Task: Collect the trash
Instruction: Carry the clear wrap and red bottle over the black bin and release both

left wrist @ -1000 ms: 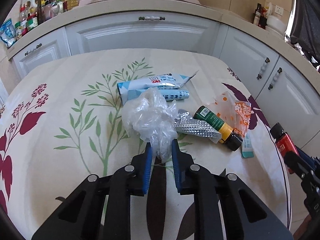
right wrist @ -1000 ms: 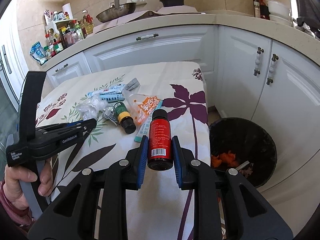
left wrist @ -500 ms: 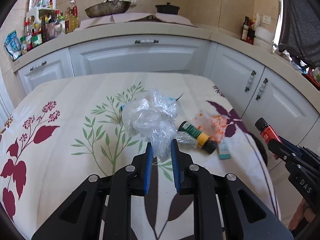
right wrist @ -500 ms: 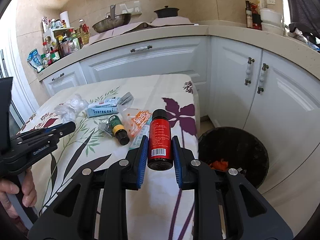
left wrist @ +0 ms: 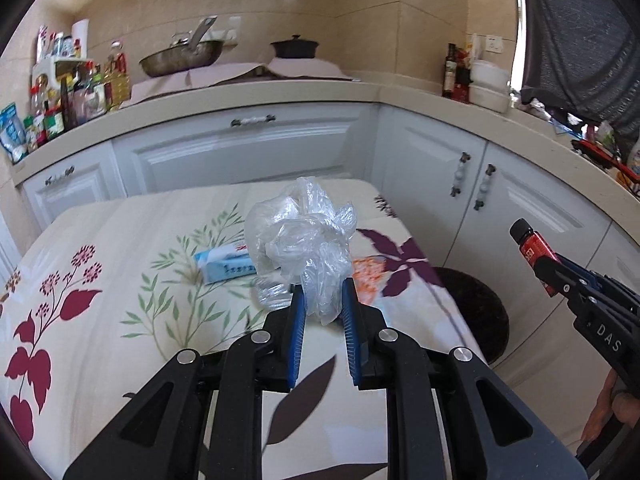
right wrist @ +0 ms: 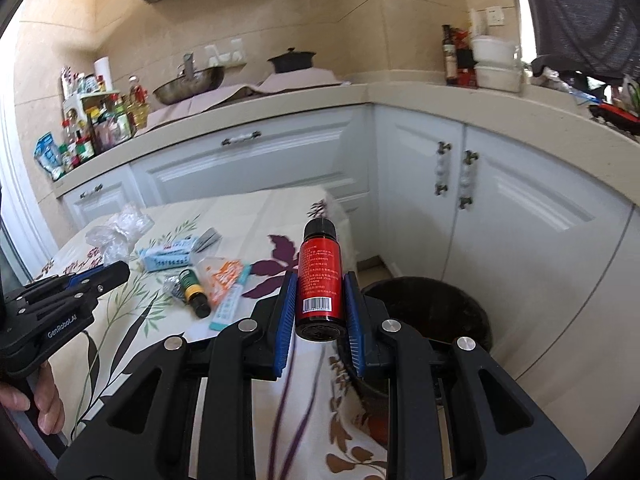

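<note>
Left claw (left wrist: 322, 308): pinching crumpled clear plastic bag (left wrist: 304, 240), held above the desk (left wrist: 120, 248). Right claw (right wrist: 320, 304): clamped on red bottle (right wrist: 320, 276), near the desk's right edge, bin (right wrist: 448, 312) just right of it. Bottle axis runs along the fingers, black cap pointing far, base toward camera. Risks: slick bag tail sliding free; early release dropping the bottle short of the bin.

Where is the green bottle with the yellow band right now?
In the right wrist view, the green bottle lies on the tablecloth, left of centre, between crumpled foil and the orange wrapper.
</note>
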Available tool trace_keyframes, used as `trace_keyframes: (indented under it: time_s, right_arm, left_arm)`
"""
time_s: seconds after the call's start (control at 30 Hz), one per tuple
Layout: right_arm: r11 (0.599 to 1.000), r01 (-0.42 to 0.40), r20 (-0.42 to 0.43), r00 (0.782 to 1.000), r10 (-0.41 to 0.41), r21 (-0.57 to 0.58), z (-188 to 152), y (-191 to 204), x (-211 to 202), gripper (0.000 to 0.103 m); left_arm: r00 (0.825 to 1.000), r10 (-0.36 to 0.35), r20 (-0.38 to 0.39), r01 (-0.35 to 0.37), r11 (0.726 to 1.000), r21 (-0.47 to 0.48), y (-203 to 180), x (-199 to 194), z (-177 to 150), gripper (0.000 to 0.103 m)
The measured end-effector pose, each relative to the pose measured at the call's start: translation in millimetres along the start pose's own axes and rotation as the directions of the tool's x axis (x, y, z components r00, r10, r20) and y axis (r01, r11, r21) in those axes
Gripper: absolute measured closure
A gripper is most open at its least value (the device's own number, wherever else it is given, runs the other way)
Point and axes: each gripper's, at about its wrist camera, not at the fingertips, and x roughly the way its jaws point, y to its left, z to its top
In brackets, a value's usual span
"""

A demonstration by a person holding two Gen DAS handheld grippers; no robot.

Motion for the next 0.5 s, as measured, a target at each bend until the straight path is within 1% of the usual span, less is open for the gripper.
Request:
trace_keyframes:
  time_s: [0.27,0.5]
  right_arm:
    - [0.997,0.071,0.080,0.994,-0.072,0.010,3,-16,-18,0.080]
    - [0.994,0.107,0.105,0.989,-0.108,0.012,3,-26,-24,0.080]
  left_arm:
    - [0.999,-0.027,0.038,0.027,1.000,0.010,-19,-5,7,0.084]
    - [0.997,-0.052,0.058,0.050,0.998,0.030,-36,-5,10,0.084]
